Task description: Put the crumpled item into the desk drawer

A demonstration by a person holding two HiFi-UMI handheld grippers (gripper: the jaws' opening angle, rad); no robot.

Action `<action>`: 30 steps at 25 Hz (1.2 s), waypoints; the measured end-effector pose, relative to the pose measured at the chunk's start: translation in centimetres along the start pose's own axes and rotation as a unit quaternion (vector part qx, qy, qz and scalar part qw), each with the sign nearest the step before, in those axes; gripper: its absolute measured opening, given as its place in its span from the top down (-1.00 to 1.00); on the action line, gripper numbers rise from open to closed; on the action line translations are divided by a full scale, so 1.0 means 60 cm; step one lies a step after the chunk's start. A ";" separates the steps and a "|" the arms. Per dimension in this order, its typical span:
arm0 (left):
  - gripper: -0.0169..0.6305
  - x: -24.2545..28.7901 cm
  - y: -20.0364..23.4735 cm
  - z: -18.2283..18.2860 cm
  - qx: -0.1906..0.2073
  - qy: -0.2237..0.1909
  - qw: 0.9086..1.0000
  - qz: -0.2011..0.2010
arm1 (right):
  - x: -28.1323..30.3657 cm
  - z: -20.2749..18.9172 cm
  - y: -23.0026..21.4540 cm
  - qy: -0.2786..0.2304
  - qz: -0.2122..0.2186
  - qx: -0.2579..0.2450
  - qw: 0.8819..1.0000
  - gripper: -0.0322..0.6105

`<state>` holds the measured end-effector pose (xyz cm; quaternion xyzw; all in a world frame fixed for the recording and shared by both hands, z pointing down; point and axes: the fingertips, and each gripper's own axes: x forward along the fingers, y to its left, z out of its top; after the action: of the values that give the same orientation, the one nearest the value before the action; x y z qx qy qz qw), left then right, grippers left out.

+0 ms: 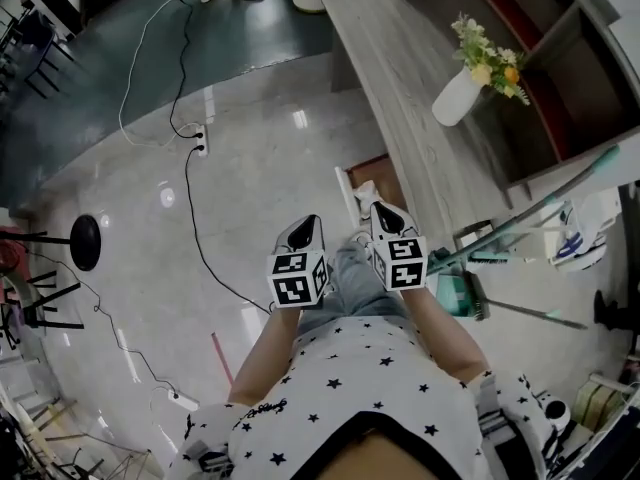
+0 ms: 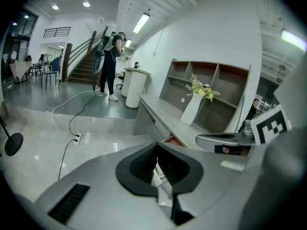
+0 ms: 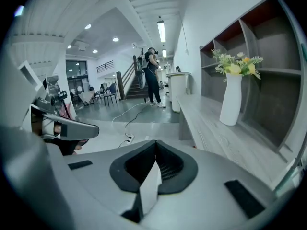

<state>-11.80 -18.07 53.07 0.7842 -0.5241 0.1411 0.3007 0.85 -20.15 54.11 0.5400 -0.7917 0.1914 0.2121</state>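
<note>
Head view: crumpled item (image 1: 364, 192) pinched between right gripper (image 1: 374, 206) fingers.

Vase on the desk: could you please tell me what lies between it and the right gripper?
Only bare desk top lies between the right gripper and the vase; the right gripper view shows that stretch.

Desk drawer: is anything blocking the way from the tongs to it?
Nothing visible does. The desk drawer stands open directly ahead of the right tongs. The left tongs, shut on the crumpled item, sit beside them.
</note>
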 end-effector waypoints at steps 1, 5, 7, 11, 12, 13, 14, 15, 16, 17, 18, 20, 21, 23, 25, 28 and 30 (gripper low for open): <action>0.91 -0.007 -0.003 0.001 0.000 -0.003 1.000 0.000 | -0.009 0.005 0.004 -0.005 0.004 -0.001 1.000 0.92; 0.91 -0.033 -0.011 0.008 0.002 -0.015 1.000 -0.001 | -0.043 0.026 0.019 -0.025 0.017 -0.004 1.000 0.92; 0.91 -0.045 -0.013 0.014 0.006 -0.020 1.000 -0.002 | -0.057 0.039 0.029 -0.037 0.022 -0.007 0.999 0.92; 0.91 -0.066 -0.018 0.023 0.011 -0.032 0.999 -0.006 | -0.082 0.057 0.046 -0.055 0.031 -0.013 0.998 0.92; 0.91 -0.071 -0.020 0.025 0.012 -0.035 0.999 -0.007 | -0.087 0.060 0.048 -0.059 0.034 -0.013 0.998 0.92; 0.91 -0.075 -0.022 0.027 0.014 -0.038 0.999 -0.008 | -0.093 0.062 0.050 -0.062 0.036 -0.013 0.997 0.92; 0.91 -0.079 -0.025 0.029 0.016 -0.041 0.999 -0.009 | -0.098 0.065 0.052 -0.066 0.039 -0.013 0.997 0.92; 0.91 -0.083 -0.028 0.031 0.018 -0.043 0.999 -0.010 | -0.103 0.068 0.054 -0.070 0.041 -0.013 0.997 0.92; 0.91 -0.087 -0.030 0.033 0.020 -0.046 0.999 -0.011 | -0.109 0.070 0.056 -0.074 0.043 -0.013 0.996 0.92; 0.91 -0.091 -0.033 0.034 0.022 -0.048 0.999 -0.012 | -0.113 0.073 0.058 -0.077 0.044 -0.013 0.996 0.92; 0.91 -0.095 -0.034 0.035 0.024 -0.050 0.998 -0.013 | -0.118 0.075 0.061 -0.081 0.044 -0.013 0.996 0.92; 0.91 -0.101 -0.034 0.035 0.026 -0.053 0.998 -0.015 | -0.124 0.078 0.067 -0.086 0.045 -0.013 0.995 0.92; 0.91 -0.104 -0.034 0.034 0.027 -0.053 0.998 -0.015 | -0.127 0.078 0.069 -0.088 0.046 -0.013 0.995 0.92; 0.91 -0.108 -0.034 0.030 0.028 -0.053 0.998 -0.015 | -0.132 0.078 0.074 -0.089 0.048 -0.013 0.995 0.92; 0.91 -0.113 -0.034 0.028 0.027 -0.053 0.998 -0.015 | -0.136 0.077 0.075 -0.086 0.046 -0.012 0.995 0.92; 0.91 -0.117 -0.037 0.026 0.026 -0.053 0.998 -0.016 | -0.142 0.079 0.072 -0.091 0.038 -0.010 0.995 0.92; 0.91 -0.116 -0.038 0.025 0.025 -0.053 0.998 -0.016 | -0.143 0.082 0.072 -0.095 0.039 -0.012 0.995 0.92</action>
<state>-12.75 -13.25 47.43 0.8065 -0.5228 0.1074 0.2545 -1.03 -14.64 45.04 0.5221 -0.8307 0.1383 0.1349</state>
